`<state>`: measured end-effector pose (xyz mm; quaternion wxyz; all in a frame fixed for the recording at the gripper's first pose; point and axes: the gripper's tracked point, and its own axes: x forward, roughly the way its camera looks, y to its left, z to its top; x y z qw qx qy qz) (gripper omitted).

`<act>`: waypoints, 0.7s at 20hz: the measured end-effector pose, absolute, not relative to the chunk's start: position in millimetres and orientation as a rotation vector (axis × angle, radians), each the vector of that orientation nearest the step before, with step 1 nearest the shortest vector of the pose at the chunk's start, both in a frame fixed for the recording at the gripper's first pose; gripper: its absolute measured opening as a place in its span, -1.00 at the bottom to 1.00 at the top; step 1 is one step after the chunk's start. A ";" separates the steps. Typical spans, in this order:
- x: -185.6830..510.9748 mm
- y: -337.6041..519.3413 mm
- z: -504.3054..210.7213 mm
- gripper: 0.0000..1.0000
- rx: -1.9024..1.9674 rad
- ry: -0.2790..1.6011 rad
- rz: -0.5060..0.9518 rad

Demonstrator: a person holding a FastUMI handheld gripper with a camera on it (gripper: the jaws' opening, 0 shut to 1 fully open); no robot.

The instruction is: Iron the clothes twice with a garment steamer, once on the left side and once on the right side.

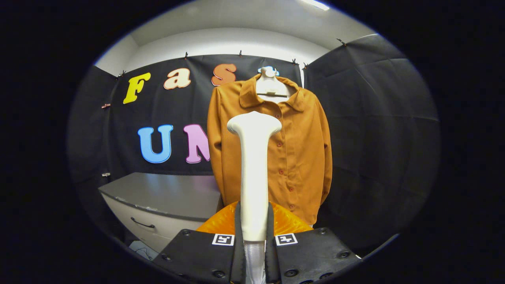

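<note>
Gripper (pixel 253 236): fingers clamped on steamer (pixel 253 165) handle. Shirt (pixel 300 150) beyond; advise upright head, slow passes each side.

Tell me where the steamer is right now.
In the gripper view, the white garment steamer stands upright, clamped between the gripper fingers, its head before the brown shirt hanging beyond.
</note>
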<state>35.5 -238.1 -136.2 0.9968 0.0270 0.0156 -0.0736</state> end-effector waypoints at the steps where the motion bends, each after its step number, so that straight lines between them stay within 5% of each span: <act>1: 37.1 -242.1 -120.9 -0.55 0.056 0.003 -0.152; 14: 97.2 -345.5 -77.7 -0.55 0.095 -0.133 -0.166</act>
